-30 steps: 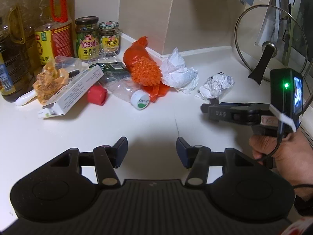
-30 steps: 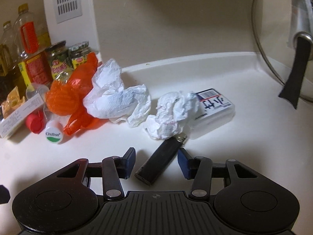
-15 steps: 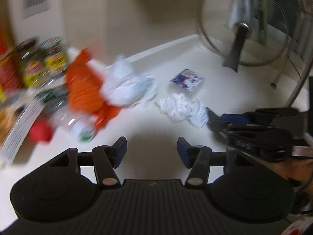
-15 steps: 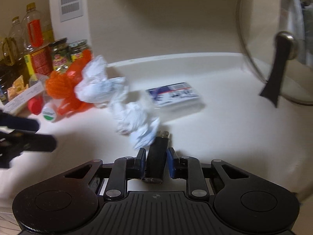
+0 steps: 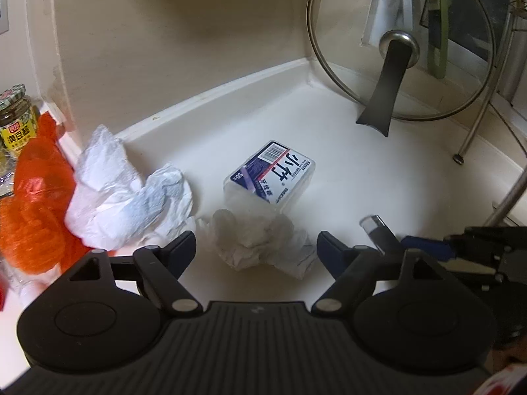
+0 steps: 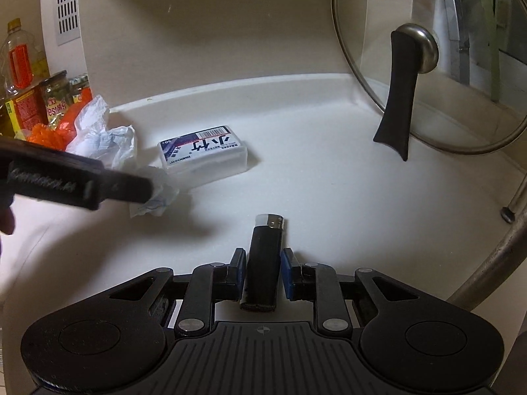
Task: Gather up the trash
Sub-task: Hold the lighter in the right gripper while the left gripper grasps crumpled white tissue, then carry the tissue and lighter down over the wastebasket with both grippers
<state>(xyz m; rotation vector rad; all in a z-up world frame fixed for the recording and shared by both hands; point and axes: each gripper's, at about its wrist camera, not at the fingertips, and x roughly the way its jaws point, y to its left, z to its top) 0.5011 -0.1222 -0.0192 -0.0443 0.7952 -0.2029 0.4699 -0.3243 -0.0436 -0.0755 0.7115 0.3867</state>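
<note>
My right gripper [image 6: 262,271] is shut on a black lighter [image 6: 262,263] and holds it above the white counter; gripper and lighter [image 5: 378,232] also show at the right of the left wrist view. My left gripper [image 5: 257,247] is open, its fingers on either side of a small crumpled tissue [image 5: 263,242] lying on the counter. In the right wrist view the left gripper [image 6: 66,181] covers most of that tissue [image 6: 154,200]. A larger crumpled tissue [image 5: 125,194] and an orange plastic bag [image 5: 33,210] lie to the left.
A clear plastic box with a printed label [image 5: 273,174] lies just behind the small tissue. A glass pot lid [image 5: 402,46] leans on a metal rack [image 5: 477,121] at the back right. Jars [image 6: 56,97] and oil bottles [image 6: 19,56] stand at the far left.
My left gripper has swung right from the trash pile and come down around the small tissue. My right gripper has closed on the lighter and lifted it away from the tissue.
</note>
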